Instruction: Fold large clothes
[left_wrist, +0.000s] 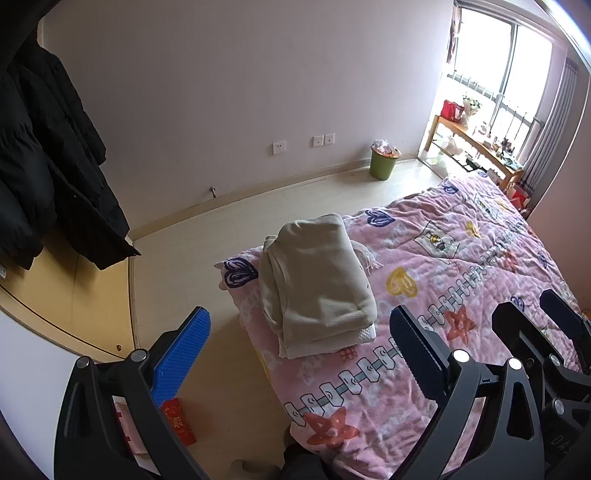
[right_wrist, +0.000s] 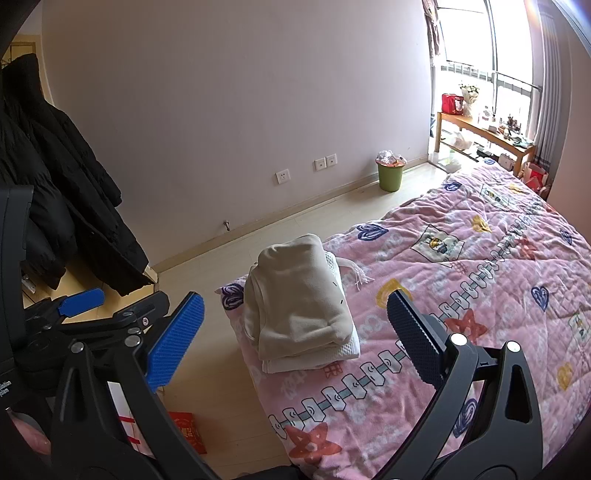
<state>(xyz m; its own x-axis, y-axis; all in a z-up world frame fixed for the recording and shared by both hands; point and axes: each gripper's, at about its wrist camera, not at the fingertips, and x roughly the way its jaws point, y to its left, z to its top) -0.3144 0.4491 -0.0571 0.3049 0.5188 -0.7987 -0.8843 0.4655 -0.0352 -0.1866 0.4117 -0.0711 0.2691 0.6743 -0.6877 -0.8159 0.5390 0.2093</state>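
A folded cream garment (left_wrist: 317, 280) lies in a neat pile on a white folded cloth (left_wrist: 364, 334) at the near left corner of the pink quilt (left_wrist: 461, 266). My left gripper (left_wrist: 299, 354) hovers above and short of the pile, open, nothing between its blue pads. In the right wrist view the same cream pile (right_wrist: 299, 295) sits on the white cloth (right_wrist: 347, 350). My right gripper (right_wrist: 295, 343) is also open and empty, held back from the pile. The left gripper's blue finger (right_wrist: 81, 301) shows at the left edge there.
A green waste bin (left_wrist: 384, 162) stands by the far wall. Black coats (left_wrist: 48, 155) hang at the left over a wooden door. A red packet (left_wrist: 179, 421) lies on the pale floor beside the bed. A wooden shelf (right_wrist: 487, 136) with small items stands under the window.
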